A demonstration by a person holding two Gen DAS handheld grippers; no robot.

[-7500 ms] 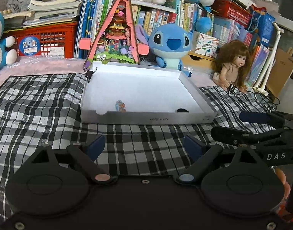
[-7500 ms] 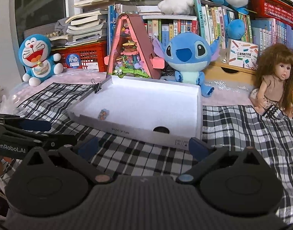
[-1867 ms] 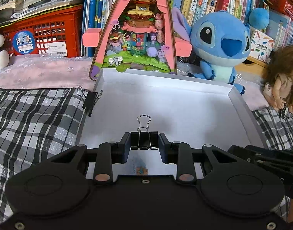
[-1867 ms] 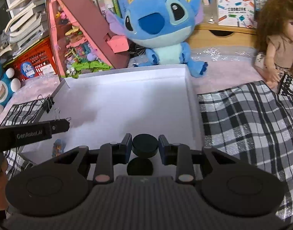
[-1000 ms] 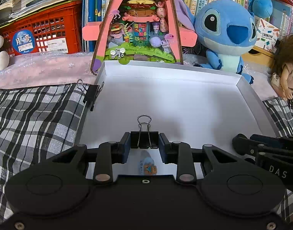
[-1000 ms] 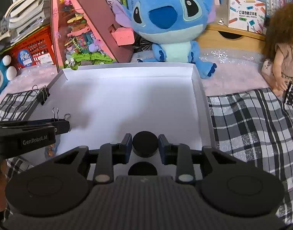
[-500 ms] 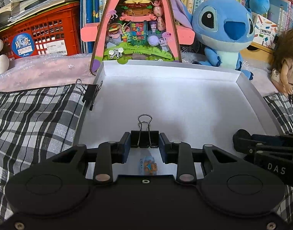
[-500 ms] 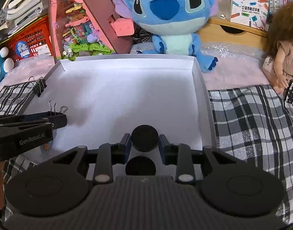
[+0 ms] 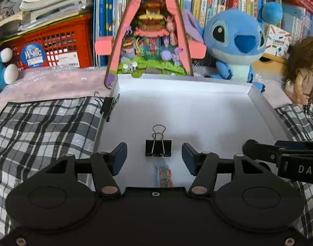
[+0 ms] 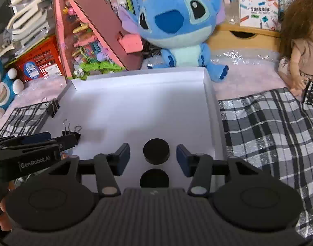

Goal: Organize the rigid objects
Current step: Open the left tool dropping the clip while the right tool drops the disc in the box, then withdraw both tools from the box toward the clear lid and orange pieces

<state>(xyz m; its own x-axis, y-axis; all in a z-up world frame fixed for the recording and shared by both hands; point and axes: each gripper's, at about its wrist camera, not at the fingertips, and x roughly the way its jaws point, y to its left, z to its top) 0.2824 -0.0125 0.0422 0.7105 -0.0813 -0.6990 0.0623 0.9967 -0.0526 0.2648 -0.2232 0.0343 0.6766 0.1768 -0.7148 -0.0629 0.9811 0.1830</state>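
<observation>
Both releases just made. Half a second ago left gripper (image 9: 154, 158) clamped on the black binder clip (image 9: 158, 148); now spread wide, clip sitting free between the blue pads on the floor of the white tray (image 9: 197, 86), handles pointing away from the camera, touching neither finger. Same story on the right: right gripper (image 10: 153, 160) previously pinching the black round disc (image 10: 156, 151), now opened wide with the disc lying flat in the tray, clear of both pads. Second black disc (image 10: 154, 178) just nearer the camera, apart from the first by a thin strip of white, partly hidden by the gripper body. Small colourful figure piece (image 9: 163, 174) lying in the tray directly behind the clip, close to the left gripper's base. Another binder clip (image 9: 107, 107) fastened on the tray's left wall, over the checked cloth (image 9: 43, 127); seen also from the right wrist. Plush toy (image 10: 176, 26), doll (image 10: 299, 41) and pink toy house (image 9: 150, 41) beyond the tray's far wall, not part of the sorting as far as can be judged. Meaning for the task: two more rigid items delivered, like grouped near like. Likely next: backing both grippers straight out without nudging the freed pieces, then looking for anything not yet in the tray; none visible on the cloth here.
</observation>
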